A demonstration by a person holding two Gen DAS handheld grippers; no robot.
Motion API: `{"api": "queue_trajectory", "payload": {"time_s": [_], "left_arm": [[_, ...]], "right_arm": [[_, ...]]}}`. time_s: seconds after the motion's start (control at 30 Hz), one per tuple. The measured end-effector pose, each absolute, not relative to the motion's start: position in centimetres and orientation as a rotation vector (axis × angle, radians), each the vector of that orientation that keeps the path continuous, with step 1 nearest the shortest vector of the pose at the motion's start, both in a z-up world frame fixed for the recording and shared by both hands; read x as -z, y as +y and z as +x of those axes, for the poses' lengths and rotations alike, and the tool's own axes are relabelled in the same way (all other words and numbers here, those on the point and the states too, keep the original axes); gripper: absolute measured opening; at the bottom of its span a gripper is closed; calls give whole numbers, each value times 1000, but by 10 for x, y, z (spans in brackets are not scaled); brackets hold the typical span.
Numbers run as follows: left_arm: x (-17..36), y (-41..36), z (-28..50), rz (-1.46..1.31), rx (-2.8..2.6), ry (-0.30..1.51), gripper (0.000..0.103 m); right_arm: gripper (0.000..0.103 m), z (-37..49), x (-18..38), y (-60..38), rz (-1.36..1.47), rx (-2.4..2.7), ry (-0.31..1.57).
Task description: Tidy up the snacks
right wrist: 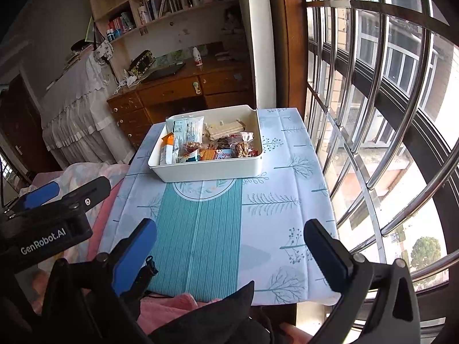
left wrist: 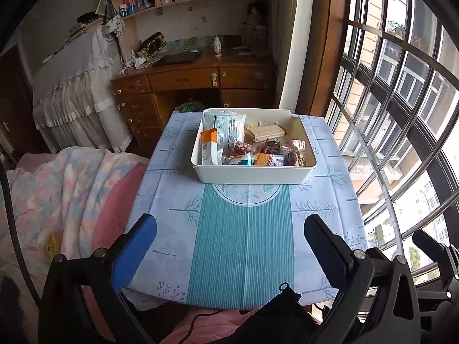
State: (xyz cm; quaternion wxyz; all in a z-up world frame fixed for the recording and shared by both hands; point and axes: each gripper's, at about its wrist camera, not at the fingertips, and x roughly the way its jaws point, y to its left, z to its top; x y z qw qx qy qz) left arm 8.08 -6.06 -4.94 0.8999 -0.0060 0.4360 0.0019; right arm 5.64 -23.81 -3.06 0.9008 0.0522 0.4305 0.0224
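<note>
A white rectangular bin point(left wrist: 252, 169) is sitting on the worktop point(left wrist: 241, 243), on the far half of a pale blue cloth printed with trees and a teal striped centre band. The near wall of the bin is overlapping the round emblem at the far end of that band.

Contents of the bin:
- A tall clear-and-white packet point(left wrist: 229, 127) is leaning against the left wall.
- An orange-and-white packet point(left wrist: 210, 147) is standing just in front of the tall packet, at the left wall.
- A stack of pale wafer biscuits point(left wrist: 265, 132) is lying toward the far wall.
- Several small wrapped snacks point(left wrist: 269, 152) in clear and red wrappers are filling the near right part.

The left tongs point(left wrist: 229, 229) are hanging over the near edge of the worktop, on the near side of the bin and well apart from it. Its fingers, one blue-faced and one black, are standing spread wide with only cloth between them.

The right tongs point(right wrist: 229, 232) are likewise hanging near the front edge of the worktop, well apart from the bin, spread wide and pinching nothing. In the right wrist view the left tongs point(right wrist: 54, 195) are showing at the left, beside the worktop.

Beyond the bin, a wooden desk point(left wrist: 186, 78) is standing against the far wall. A barred window point(left wrist: 401, 114) is running along the right side of the worktop.
</note>
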Motion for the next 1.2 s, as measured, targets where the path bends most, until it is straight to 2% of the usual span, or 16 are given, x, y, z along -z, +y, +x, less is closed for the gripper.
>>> {"api": "queue_trajectory", "payload": {"time_s": [1.2], "left_arm": [[58, -44, 78, -37, 13, 952, 102]], "right_arm": [[103, 62, 38, -228, 111, -35, 965]]}}
